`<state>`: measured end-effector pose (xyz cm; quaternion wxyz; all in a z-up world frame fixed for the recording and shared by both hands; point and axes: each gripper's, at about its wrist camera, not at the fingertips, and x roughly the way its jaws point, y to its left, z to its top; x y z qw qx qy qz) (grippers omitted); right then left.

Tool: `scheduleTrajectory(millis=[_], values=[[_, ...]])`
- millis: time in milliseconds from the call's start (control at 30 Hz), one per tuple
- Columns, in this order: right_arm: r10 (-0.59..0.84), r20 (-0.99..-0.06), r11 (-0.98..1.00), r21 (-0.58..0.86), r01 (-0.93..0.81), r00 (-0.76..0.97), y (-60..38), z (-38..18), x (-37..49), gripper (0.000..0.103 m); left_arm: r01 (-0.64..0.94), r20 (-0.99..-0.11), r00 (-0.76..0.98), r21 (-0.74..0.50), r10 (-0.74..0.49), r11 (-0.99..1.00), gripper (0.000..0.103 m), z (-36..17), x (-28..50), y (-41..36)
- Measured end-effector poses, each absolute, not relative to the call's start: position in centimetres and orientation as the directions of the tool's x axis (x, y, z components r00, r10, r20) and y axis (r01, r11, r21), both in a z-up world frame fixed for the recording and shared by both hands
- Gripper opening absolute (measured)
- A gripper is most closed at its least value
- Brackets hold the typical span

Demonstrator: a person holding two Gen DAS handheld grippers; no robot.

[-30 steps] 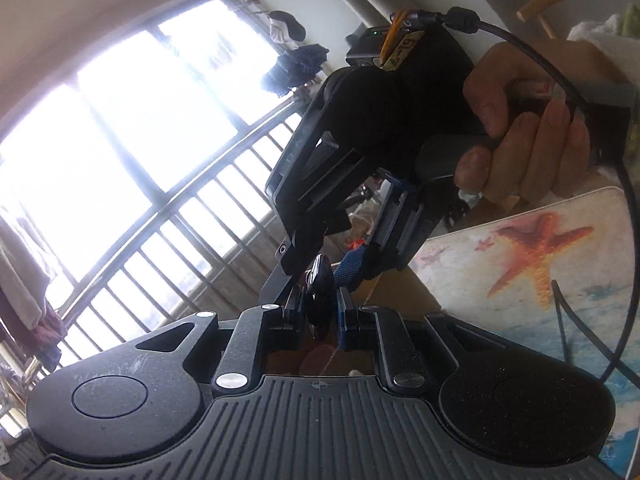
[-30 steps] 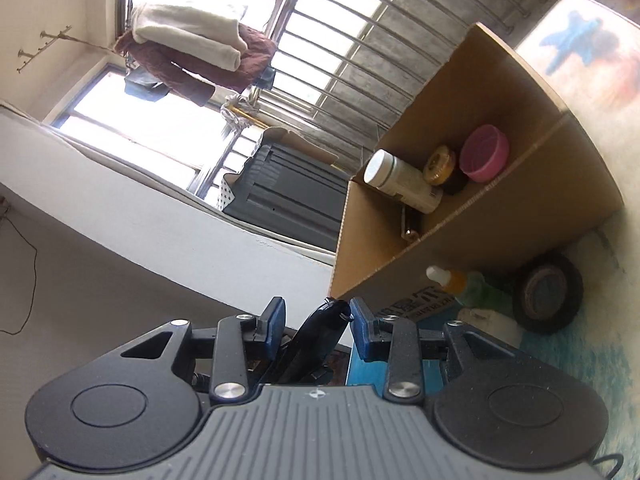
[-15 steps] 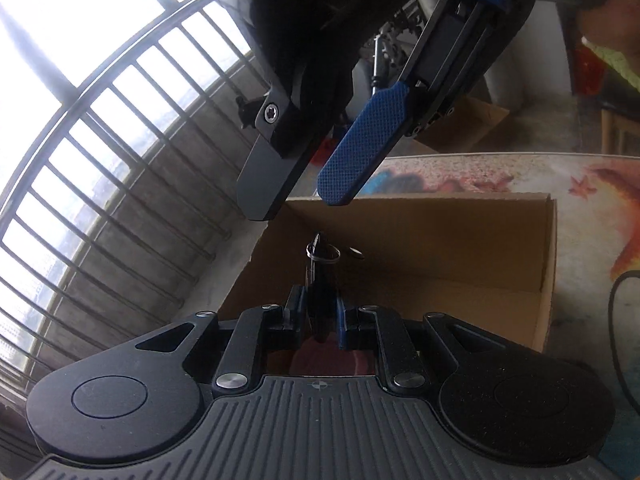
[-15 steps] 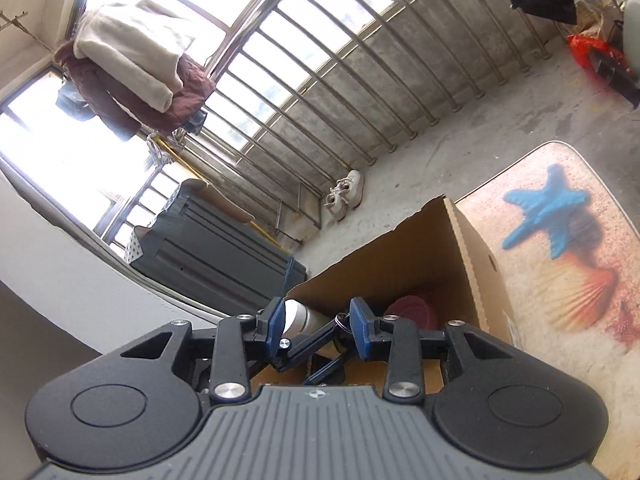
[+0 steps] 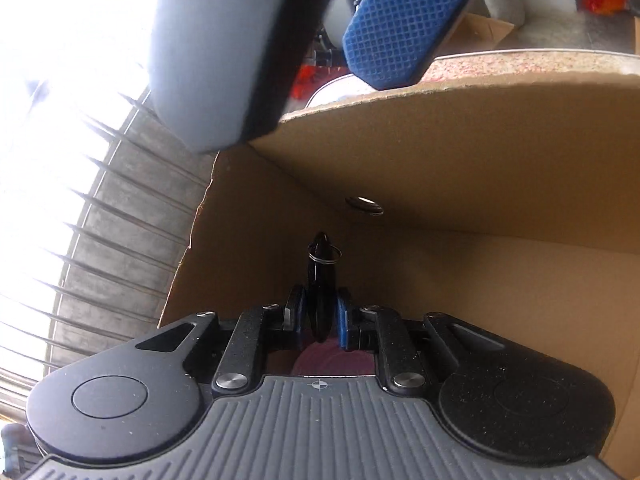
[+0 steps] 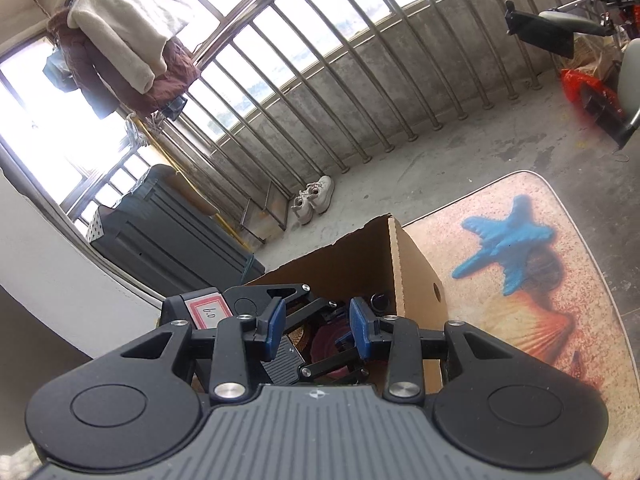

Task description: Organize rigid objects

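In the left wrist view my left gripper (image 5: 320,316) is shut on a black key fob (image 5: 320,276) with a metal ring, held upright inside the cardboard box (image 5: 480,160). A dark pink lid (image 5: 332,360) lies below the fingers. Right above hang the right gripper's fingers (image 5: 400,20), spread apart with nothing between them. In the right wrist view my right gripper (image 6: 318,328) stands open over the same box (image 6: 416,292). Down through its jaws I see the left gripper's body with a red-bordered label (image 6: 208,312) and the pink lid (image 6: 328,344).
The box stands on a rug with a blue starfish print (image 6: 508,248) on a concrete balcony floor. White shoes (image 6: 314,198) sit by the metal railing (image 6: 360,92). A dark grey crate (image 6: 168,232) stands to the left. The box wall has a handle hole (image 5: 364,205).
My left gripper has come down into the box with the key fob. The right gripper has swung from beside the box to above it, and now hangs close over the left one.
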<state>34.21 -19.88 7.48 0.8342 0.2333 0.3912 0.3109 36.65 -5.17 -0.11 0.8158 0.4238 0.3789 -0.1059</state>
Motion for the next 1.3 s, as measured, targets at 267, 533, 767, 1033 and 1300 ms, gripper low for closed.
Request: scheduleTrajectory(millis=[267, 533, 767, 1033, 1300], values=[[0.697, -0.526, 0.705, 0.629, -0.328, 0.487, -20.2, 6.2, 34.5, 0.038, 0.508, -0.741, 0.659, 0.567, 0.132, 0.648, 0.026, 0.4, 36.7, -5.5], [0.69, -0.522, 0.709, 0.626, -0.324, 0.502, -20.5, 6.1, 34.2, 0.038, 0.486, -0.741, 0.655, 0.562, 0.147, 0.67, 0.019, 1.3, 36.3, -5.0], [0.676, -0.523, 0.723, 0.606, -0.33, 0.52, -20.5, 6.7, 33.8, 0.038, 0.46, -0.718, 0.683, 0.567, 0.136, 0.684, 0.02, 3.7, 35.7, -3.2], [0.682, -0.488, 0.725, 0.545, -0.421, 0.544, -20.8, 9.3, 29.9, 0.038, 0.315, -0.568, 0.823, 0.479, 0.015, 0.819, 0.021, 12.6, 22.3, -0.5], [0.739, -0.442, 0.672, 0.537, -0.51, 0.508, -21.3, 9.9, 22.9, 0.038, 0.318, -0.517, 0.836, 0.186, -0.182, 0.93, 0.032, 11.9, 10.7, -0.2]])
